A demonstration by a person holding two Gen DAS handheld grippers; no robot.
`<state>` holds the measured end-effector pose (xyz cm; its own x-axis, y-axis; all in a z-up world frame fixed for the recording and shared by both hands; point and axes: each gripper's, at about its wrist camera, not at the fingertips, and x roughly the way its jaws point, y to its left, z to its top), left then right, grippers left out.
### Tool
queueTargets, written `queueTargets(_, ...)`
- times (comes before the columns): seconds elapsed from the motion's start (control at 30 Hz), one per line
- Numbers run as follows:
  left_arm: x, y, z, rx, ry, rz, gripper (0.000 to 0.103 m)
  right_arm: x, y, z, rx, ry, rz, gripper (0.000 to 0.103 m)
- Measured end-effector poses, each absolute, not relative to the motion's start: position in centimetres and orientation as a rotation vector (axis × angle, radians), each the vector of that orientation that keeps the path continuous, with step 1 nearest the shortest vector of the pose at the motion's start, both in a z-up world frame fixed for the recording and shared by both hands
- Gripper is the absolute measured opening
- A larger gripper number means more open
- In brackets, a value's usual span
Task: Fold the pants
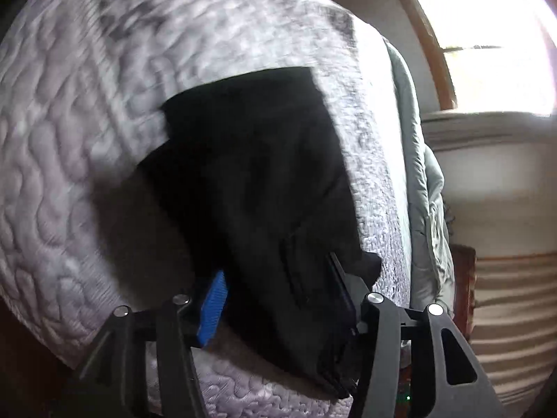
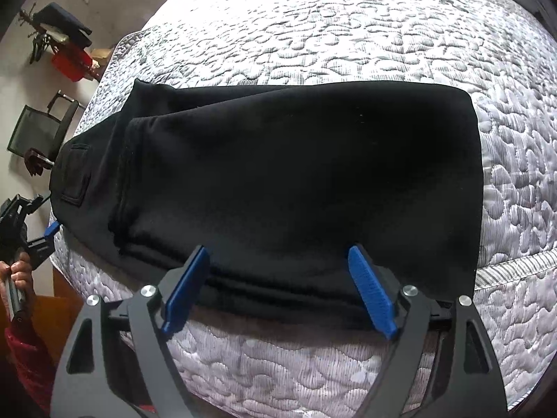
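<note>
**A:** Black pants lie folded on the quilted mattress, near its edge. Right gripper is spread wide over the near hem, holding nothing. Left gripper straddles the waistband end, fingers apart; can't tell if it's gripping.

**B:** I'd pinch all layers together with both, then lift evenly. Containers? 0 visible.

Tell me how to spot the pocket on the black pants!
Find the big quilted grey-white mattress; the black pants lie folded across its near edge. Follow them to their left end. The pocket is the stitched rectangle there, the only outlined patch on otherwise plain black cloth.
</note>
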<state>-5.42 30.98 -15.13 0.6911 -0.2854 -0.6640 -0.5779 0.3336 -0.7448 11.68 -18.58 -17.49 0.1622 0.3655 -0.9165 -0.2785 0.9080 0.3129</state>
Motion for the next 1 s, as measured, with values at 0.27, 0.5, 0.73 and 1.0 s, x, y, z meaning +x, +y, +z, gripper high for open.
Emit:
queueTargets(0.27,-5.7,33.6,-17.4,-1.357,0.830,0.303,0.055,11.7,-18.8,-17.5,0.081,1.326,0.468,0.082)
queueTargets(0.5,-5.5,34.0,-16.3,-1.308,0.800,0.325,0.022,11.6,-18.7,-17.6,0.072,1.321,0.472,0.084)
queueTargets(0.73,-5.4,33.3,-10.8,-1.118,0.671,0.223,0.006,11.7,-18.5,-17.6,0.073,1.326,0.474,0.084)
queueTargets(1.0,-5.8,35.2,-14.5,-1.233,0.796,0.305,0.012,11.7,-18.6,-17.6,0.085,1.322,0.479,0.084)
